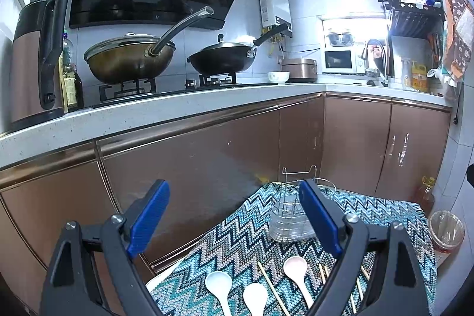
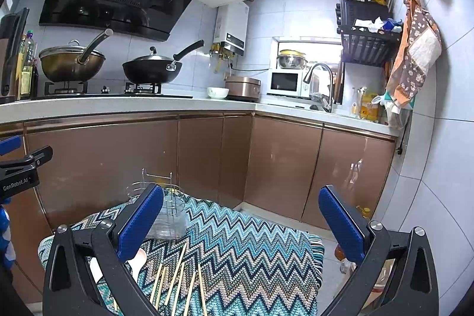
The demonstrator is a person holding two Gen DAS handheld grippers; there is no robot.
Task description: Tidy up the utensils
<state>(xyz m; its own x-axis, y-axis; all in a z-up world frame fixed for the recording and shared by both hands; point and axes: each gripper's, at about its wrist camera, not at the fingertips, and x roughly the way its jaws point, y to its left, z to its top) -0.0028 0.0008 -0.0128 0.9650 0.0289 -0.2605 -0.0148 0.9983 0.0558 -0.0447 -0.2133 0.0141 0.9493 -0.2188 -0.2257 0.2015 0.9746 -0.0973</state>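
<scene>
Spoons (image 1: 251,290) and chopsticks (image 2: 177,283) on zigzag cloth (image 2: 243,250), wire holder (image 1: 291,215) behind

Left gripper (image 1: 234,218): black plastic frame with triangular cut-outs, silver round screws at the pivots, blue ribbed pads (image 1: 148,221) on the jaws. Right gripper (image 2: 241,222): same build, black arms, silver screws, blue textured pads (image 2: 340,222). Seen from the right wrist camera, the left unit's black body carries white "GenRobot.AI" lettering.

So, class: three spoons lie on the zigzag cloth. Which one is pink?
The rightmost spoon, lying between the chopsticks; the other two spoons, left of it, are white.
</scene>
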